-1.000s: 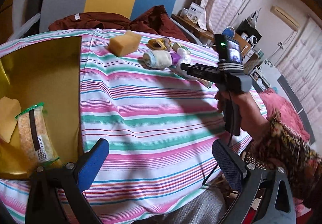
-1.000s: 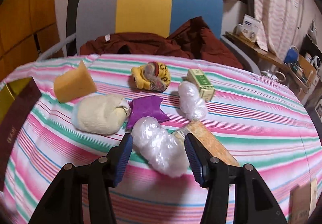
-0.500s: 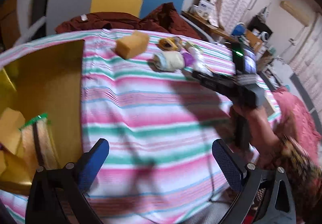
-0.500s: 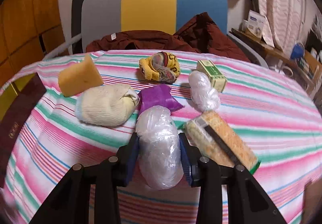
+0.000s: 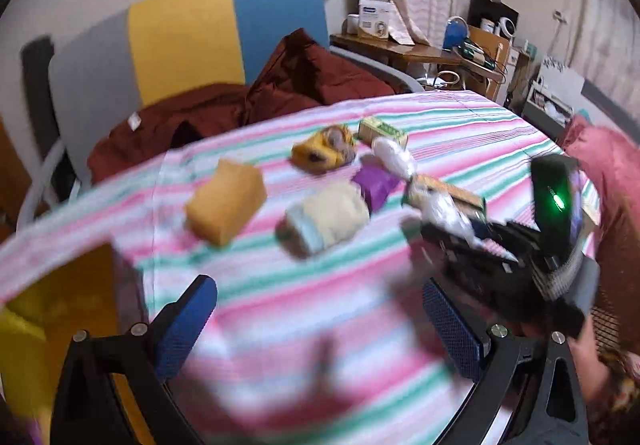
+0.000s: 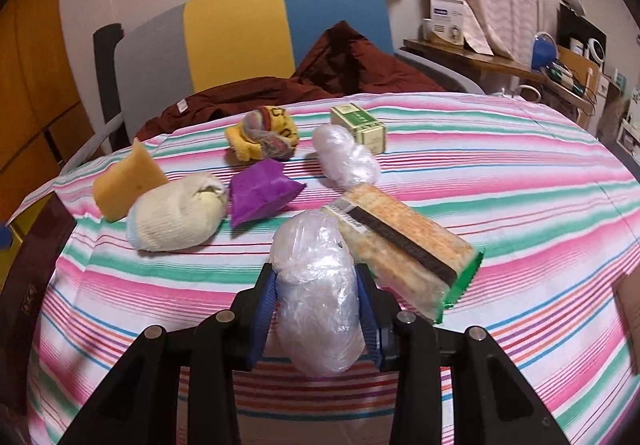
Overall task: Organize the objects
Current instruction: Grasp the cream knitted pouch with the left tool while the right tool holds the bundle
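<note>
Tongs first: my right gripper (image 6: 318, 307) is clamped on a wad of clear plastic wrap (image 6: 316, 293), its blue pads pressed into both sides and the bundle bulging out above and below them. My left gripper (image 5: 320, 329) hangs with its fingers wide apart and nothing between them, over the near part of the striped tablecloth (image 6: 500, 181).

Right beside the held bundle lies the sealed pack of crackers (image 6: 404, 249), touching it or nearly so. Farther off sit the rolled cream sock (image 6: 176, 213), the purple packet (image 6: 260, 193), the yellow sponge (image 6: 124, 181), a second plastic wad (image 6: 344, 159), the balled yellow sock (image 6: 264, 137) and the small green box (image 6: 360, 123). At far left the left view shows a yellow box (image 5: 60, 309), blurred.

My worry is the grip. Slick film squashes, so the wad could squirt out of the pads if I swing quickly, and it may drag the cracker pack along.
</note>
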A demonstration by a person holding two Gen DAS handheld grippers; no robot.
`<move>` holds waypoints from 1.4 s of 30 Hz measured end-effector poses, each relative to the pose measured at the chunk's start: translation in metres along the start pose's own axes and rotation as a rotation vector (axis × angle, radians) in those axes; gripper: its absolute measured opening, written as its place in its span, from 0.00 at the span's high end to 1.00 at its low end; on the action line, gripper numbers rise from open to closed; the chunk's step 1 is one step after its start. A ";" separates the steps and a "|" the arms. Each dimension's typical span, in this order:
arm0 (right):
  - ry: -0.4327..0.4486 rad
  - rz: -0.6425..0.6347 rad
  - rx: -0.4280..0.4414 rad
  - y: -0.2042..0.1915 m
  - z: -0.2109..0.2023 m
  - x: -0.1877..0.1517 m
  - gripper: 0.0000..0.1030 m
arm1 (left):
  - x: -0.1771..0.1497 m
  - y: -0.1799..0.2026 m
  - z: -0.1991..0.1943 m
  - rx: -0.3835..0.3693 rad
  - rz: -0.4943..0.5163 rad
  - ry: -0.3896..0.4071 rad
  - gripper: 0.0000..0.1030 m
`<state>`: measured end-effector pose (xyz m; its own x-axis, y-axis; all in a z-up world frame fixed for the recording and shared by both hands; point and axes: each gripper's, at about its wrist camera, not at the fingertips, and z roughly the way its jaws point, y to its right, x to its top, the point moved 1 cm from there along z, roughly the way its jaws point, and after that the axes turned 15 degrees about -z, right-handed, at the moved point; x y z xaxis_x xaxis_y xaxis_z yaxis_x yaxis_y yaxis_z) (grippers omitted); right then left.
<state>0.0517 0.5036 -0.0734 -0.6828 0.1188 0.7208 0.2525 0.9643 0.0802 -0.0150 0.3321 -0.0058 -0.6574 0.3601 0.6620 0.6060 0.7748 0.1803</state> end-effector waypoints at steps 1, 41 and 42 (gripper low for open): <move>0.000 0.005 -0.003 0.001 0.000 -0.001 0.63 | 0.009 0.005 0.011 0.006 0.030 0.001 0.00; 0.019 0.033 -0.055 0.006 0.002 -0.006 0.63 | -0.022 0.007 0.081 0.088 0.015 0.011 0.50; 0.022 0.031 -0.058 0.005 0.001 -0.006 0.63 | -0.025 0.005 0.078 0.084 0.003 0.014 0.50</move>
<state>0.0563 0.5080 -0.0777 -0.6590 0.1426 0.7385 0.3130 0.9448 0.0969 -0.0307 0.3679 -0.0781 -0.6491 0.3552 0.6726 0.5677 0.8148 0.1176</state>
